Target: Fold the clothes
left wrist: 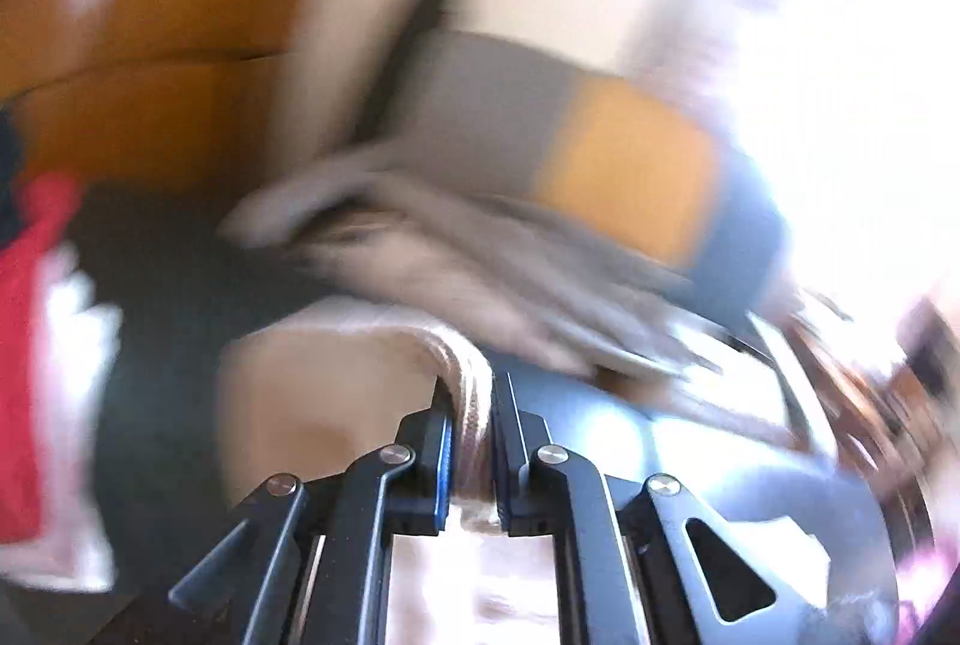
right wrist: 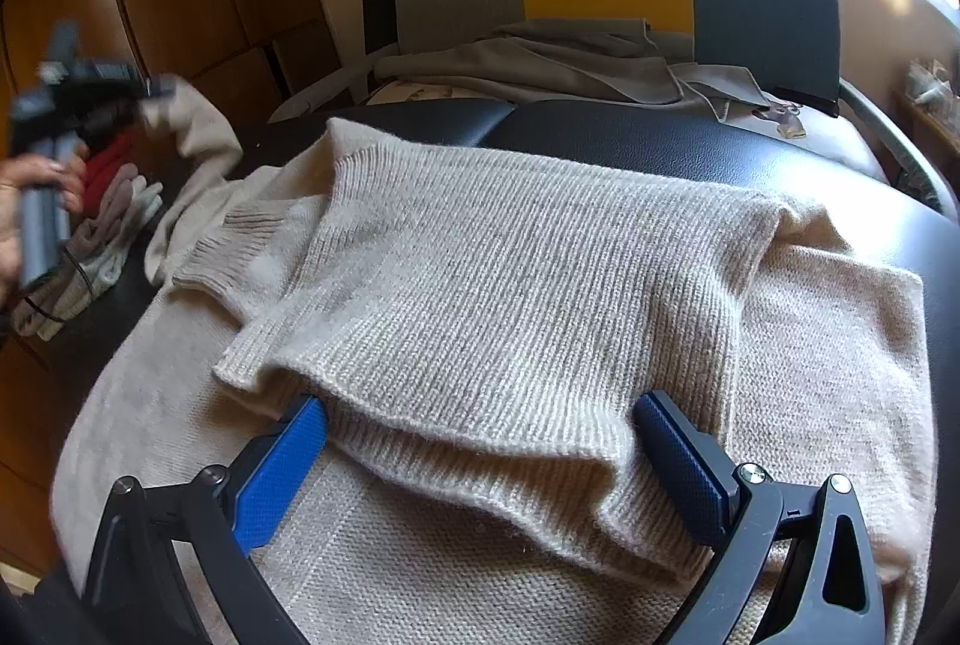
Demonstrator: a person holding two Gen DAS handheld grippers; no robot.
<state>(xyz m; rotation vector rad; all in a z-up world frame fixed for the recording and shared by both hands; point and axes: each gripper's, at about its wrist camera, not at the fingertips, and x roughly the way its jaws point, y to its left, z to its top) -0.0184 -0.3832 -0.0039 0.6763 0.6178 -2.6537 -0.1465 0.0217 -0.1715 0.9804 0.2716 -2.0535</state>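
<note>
our left gripper (left wrist: 471,441) clenches the cream knitted sweater's (right wrist: 510,273) sleeve, left of its body; our right gripper (right wrist: 480,471) stands released at its near hem.

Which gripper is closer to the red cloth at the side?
Left. The left gripper hovers just above the red cloth; the right gripper sits open across the sweater.

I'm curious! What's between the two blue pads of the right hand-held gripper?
In the right wrist view, the folded edge of the cream sweater lies between the open right hand-held gripper's pads.
</note>
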